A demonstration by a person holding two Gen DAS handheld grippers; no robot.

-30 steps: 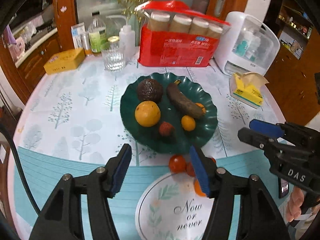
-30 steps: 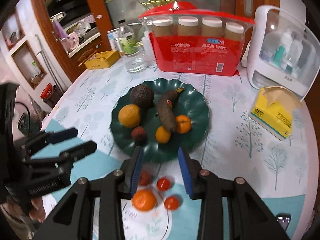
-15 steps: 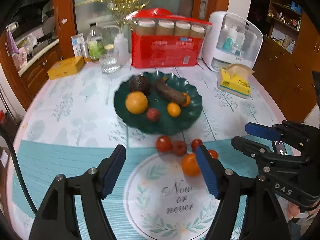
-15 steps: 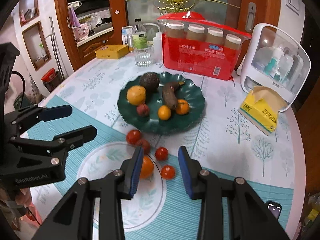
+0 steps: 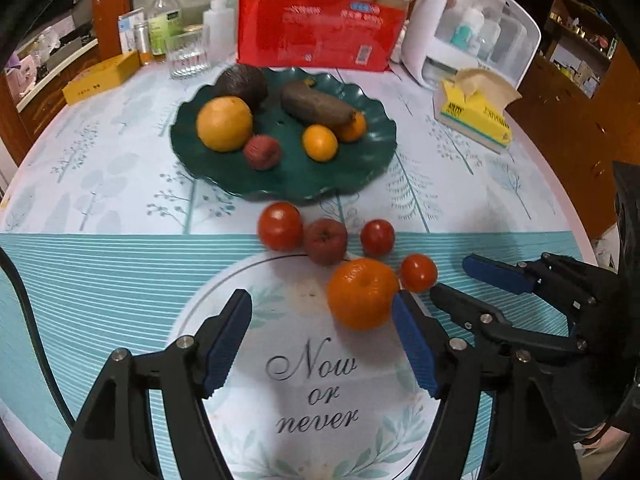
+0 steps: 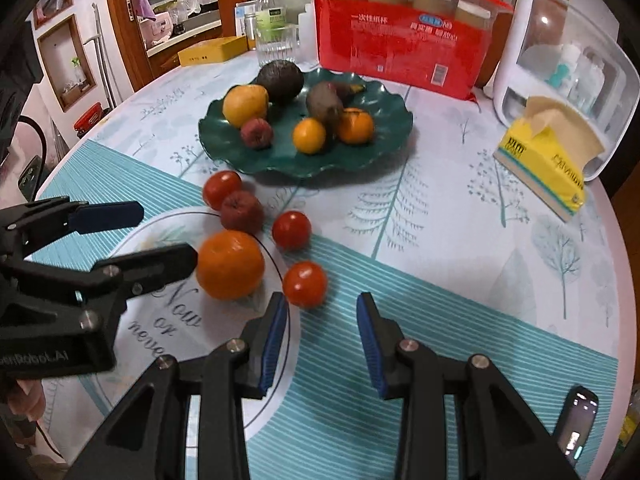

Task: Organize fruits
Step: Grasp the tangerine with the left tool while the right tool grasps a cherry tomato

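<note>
A: Count on the green plate?
B: Six pieces. One big yellow-orange fruit, one dark avocado, one brown sweet potato, two small oranges, one reddish fruit.

A: Loose ones on the table?
B: Five, clustered at the plate's 6 o'clock. One big orange, three tomatoes, one dull red fruit touching the leftmost tomato.

A: Left gripper?
B: Jaws spread, nothing between the pads. Big orange just beyond its right fingertip, at about 1 o'clock in the left wrist view.

A: Right gripper?
B: Narrower gap, but parted, gripping nothing. One tomato sits right ahead at 11 o'clock, near the left pad; can't tell if touching.

A: Background?
B: One red pack, one glass, one yellow tissue box, one white dispenser, one flat yellow box, one phone at the table edge, at 4 o'clock.
</note>
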